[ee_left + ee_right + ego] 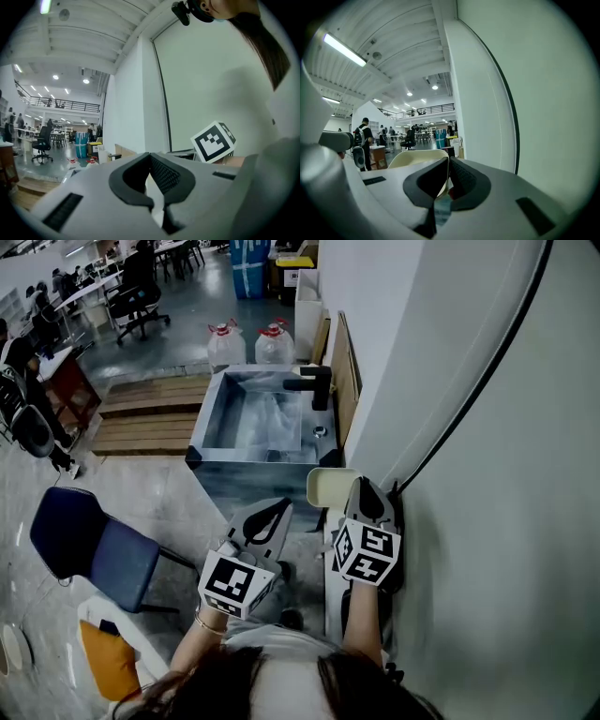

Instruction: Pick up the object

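Observation:
No single object to pick up stands out in any view. My left gripper (277, 509) is held at chest height with its jaws closed and nothing between them; in the left gripper view its black pads (161, 176) meet at the tip. My right gripper (365, 487) is to its right, close to the white wall, also shut and empty, with its tips (448, 159) touching. The right gripper's marker cube (213, 141) shows in the left gripper view. Both grippers point ahead towards a steel sink (208, 407).
The sink carries a black faucet (315, 386), and two water jugs (226, 343) stand behind it. A cream chair back (328, 487) is just ahead of the right gripper. A blue chair (89, 549) is at the left, wooden pallets (150, 411) beyond it, and the white wall (487, 474) fills the right.

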The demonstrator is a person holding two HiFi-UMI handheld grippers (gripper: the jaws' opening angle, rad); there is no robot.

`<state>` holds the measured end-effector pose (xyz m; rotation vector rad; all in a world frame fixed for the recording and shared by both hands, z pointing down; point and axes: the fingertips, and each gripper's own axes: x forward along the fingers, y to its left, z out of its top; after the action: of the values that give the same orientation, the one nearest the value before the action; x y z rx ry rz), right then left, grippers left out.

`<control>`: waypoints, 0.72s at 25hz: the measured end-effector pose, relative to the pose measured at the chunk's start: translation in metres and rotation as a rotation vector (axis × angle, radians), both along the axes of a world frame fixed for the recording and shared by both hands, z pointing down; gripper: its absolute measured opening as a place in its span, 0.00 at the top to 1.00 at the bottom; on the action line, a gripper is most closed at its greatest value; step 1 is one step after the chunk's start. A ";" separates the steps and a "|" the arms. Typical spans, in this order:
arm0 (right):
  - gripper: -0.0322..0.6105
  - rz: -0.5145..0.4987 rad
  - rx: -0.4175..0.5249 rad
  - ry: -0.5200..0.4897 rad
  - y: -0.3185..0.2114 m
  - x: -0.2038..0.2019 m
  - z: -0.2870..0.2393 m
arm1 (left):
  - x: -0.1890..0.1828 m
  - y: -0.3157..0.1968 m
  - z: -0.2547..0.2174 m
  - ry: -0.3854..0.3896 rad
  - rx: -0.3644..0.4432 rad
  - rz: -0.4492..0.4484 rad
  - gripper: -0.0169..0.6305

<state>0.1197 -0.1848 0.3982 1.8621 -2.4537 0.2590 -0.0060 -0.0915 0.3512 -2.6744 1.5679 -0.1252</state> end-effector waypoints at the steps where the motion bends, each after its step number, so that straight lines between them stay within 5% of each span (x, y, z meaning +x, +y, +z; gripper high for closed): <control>1: 0.90 -0.001 0.006 -0.003 0.004 0.000 -0.002 | 0.000 0.003 0.000 0.000 0.002 0.001 0.96; 18: 0.90 -0.026 0.064 -0.035 0.049 0.004 -0.033 | 0.004 0.032 -0.010 -0.011 0.010 -0.006 0.96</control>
<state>0.1238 -0.1357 0.3656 1.8642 -2.5363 0.2166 -0.0022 -0.0590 0.3409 -2.6575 1.5697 -0.1317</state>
